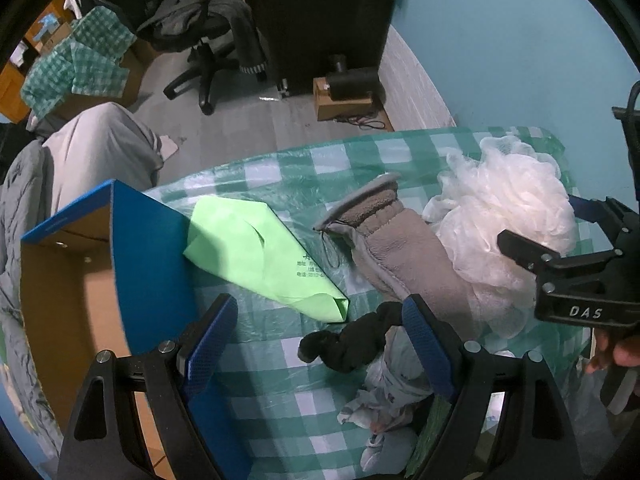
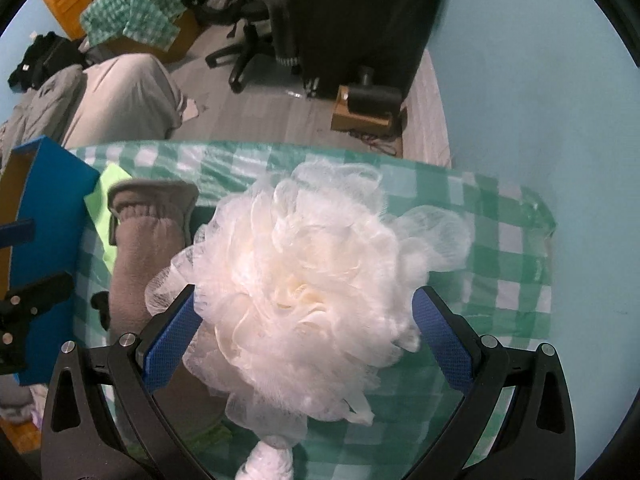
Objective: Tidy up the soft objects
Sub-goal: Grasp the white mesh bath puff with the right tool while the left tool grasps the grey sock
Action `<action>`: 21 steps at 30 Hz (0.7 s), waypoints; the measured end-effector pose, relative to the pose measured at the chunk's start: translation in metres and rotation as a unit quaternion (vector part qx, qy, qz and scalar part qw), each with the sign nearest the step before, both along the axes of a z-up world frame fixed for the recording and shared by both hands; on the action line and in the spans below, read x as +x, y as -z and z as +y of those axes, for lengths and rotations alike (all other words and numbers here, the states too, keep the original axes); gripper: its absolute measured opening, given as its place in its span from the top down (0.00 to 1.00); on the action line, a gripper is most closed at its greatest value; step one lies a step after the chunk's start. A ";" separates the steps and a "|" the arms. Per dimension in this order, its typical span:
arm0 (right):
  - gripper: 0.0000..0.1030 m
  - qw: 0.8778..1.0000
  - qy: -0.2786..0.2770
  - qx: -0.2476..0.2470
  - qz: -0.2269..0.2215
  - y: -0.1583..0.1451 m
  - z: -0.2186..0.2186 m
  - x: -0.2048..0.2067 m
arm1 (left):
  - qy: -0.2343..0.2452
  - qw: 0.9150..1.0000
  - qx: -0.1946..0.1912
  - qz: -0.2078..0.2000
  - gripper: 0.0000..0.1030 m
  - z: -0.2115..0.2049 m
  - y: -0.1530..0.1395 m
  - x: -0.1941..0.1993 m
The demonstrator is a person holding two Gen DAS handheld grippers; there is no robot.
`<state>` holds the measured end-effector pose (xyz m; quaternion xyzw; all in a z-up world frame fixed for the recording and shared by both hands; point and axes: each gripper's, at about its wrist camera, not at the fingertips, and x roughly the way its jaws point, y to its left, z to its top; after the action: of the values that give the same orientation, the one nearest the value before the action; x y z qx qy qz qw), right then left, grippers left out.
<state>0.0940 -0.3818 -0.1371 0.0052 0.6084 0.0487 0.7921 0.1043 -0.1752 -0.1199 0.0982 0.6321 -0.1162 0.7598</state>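
The right gripper (image 2: 306, 340) straddles the loofah (image 2: 316, 280) near the table's (image 2: 500, 264) far right corner, jaws spread; squeeze through its dense middle. The left gripper (image 1: 320, 344) hangs agape over a sock (image 1: 348, 344)

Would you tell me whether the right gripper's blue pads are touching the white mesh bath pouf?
Touching. In the right wrist view, the pouf fills the open right gripper, its mesh pressing against both blue pads.
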 end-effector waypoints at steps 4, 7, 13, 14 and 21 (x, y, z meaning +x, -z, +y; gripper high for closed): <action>0.02 1.000 -0.004 0.008 0.019 0.013 0.001 0.002 | 0.002 1.000 -0.001 0.010 0.17 -0.006 0.007 0.001; 0.01 0.999 -0.005 0.015 0.028 0.021 0.000 0.004 | 0.005 1.000 0.003 0.014 0.17 -0.011 0.011 0.001; 0.01 0.998 -0.002 0.021 0.057 0.039 -0.005 0.008 | 0.006 1.000 0.004 0.023 0.17 -0.017 0.015 0.001; 0.01 0.998 0.000 0.023 0.062 0.042 -0.006 0.009 | 0.007 1.000 0.005 0.023 0.17 -0.018 0.015 0.001; 0.01 0.996 0.002 0.040 0.083 0.062 -0.013 0.009 | 0.008 1.000 0.003 0.030 0.17 -0.025 0.015 0.001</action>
<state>0.1035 -0.3944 -0.1987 0.0417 0.6693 0.0710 0.7384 0.1050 -0.2002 -0.1345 0.1018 0.6539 -0.1228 0.7395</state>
